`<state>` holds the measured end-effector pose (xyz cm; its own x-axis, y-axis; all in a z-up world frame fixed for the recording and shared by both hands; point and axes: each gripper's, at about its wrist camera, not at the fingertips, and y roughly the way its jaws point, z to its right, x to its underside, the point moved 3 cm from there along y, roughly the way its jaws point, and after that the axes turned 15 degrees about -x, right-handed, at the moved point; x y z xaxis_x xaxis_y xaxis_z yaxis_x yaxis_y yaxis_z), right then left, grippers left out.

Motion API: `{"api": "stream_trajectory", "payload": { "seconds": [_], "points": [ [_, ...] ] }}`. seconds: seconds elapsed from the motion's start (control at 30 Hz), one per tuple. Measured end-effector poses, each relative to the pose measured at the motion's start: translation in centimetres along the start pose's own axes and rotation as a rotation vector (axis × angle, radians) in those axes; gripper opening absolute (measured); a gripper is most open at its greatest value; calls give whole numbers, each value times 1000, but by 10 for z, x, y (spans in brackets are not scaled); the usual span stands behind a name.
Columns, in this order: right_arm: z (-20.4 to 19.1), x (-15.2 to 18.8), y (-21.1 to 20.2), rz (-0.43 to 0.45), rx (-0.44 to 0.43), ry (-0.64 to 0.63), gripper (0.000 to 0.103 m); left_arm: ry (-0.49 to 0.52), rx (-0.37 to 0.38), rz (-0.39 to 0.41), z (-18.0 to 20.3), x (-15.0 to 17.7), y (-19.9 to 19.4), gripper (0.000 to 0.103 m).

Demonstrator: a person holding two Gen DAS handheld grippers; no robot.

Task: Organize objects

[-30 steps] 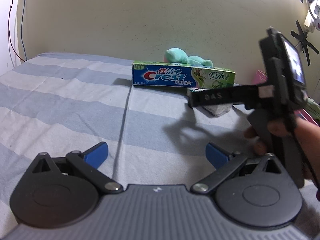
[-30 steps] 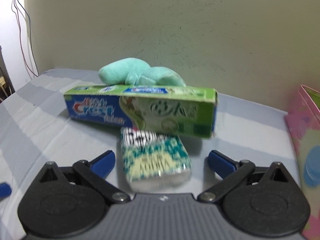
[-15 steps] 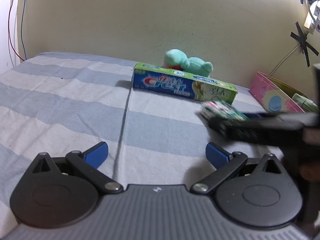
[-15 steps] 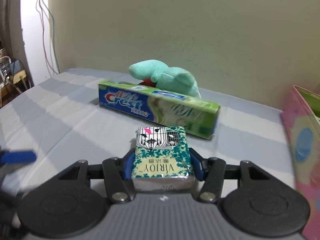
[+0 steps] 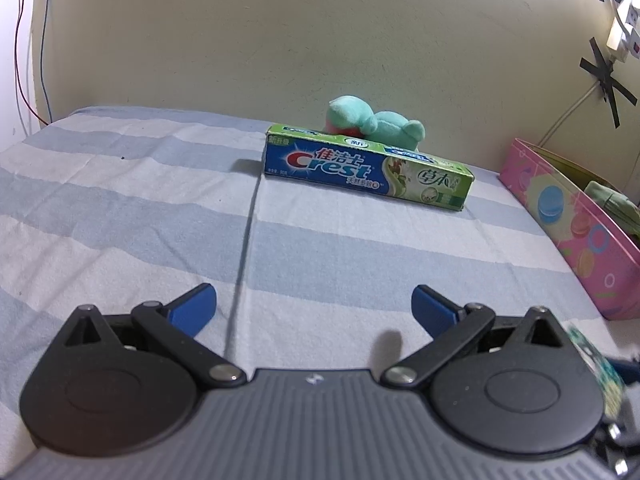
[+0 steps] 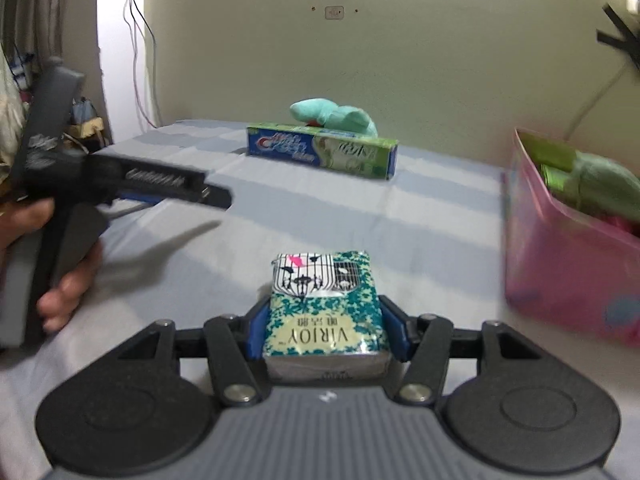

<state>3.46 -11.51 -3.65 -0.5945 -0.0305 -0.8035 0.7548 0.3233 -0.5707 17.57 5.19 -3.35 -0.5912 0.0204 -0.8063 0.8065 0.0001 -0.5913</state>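
My right gripper (image 6: 326,334) holds a green patterned tissue pack (image 6: 326,308) between its blue pads, lifted over the striped bed sheet (image 6: 320,216). Its jaws are opening slightly, though the pads still press the pack's sides. The pack's blurred edge shows at the far right of the left wrist view (image 5: 600,364). My left gripper (image 5: 314,308) stands open over the sheet (image 5: 120,208) with nothing between its fingers. A Crest toothpaste box (image 5: 368,168) (image 6: 324,152) lies far back, and a teal plush toy (image 5: 372,122) (image 6: 336,114) rests behind it.
A pink box (image 5: 576,232) (image 6: 560,264) with green items inside stands at the right. In the right wrist view a hand (image 6: 68,280) holds the left gripper's handle at the left. A wall runs behind the bed, with cables at the left.
My right gripper shut on the tissue pack beside the toothpaste box and carried it back and to the right, away from the box. The left gripper stayed still.
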Motion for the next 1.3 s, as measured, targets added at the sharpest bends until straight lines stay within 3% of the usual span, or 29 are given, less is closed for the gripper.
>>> {"api": "stream_trajectory", "payload": {
  "seconds": [0.1,0.17,0.23,0.33,0.57,0.7,0.77,0.87,0.97,1.1,1.23,1.3],
  "points": [
    [-6,6,-6,5,22,-18,63,6,-5,0,1,1,0,103],
    [-4,5,-5,-2,29,-2,77,10,-8,0,2,1,1,103],
    [-3,5,-5,-7,13,9,85,13,-12,0,2,2,0,103],
    [-7,9,-8,-13,38,10,91,24,-20,-1,4,2,0,103],
    [-1,20,-27,11,21,82,93,69,-36,-6,11,4,-2,103],
    [-2,21,-32,20,13,90,94,129,-16,-4,19,9,-7,103],
    [-2,21,-31,19,14,86,94,112,2,-2,17,10,-11,103],
    [-3,22,-30,15,6,79,95,18,76,5,11,9,-18,103],
    [-2,22,-30,21,-6,87,95,-36,260,-29,20,12,-27,103],
    [-2,22,-31,29,-2,89,90,66,381,2,59,19,-45,97],
    [-1,23,-34,44,3,95,77,116,485,-64,89,25,-47,88],
    [-1,23,-35,52,7,95,66,125,515,-96,99,31,-49,77]
  ]
}}
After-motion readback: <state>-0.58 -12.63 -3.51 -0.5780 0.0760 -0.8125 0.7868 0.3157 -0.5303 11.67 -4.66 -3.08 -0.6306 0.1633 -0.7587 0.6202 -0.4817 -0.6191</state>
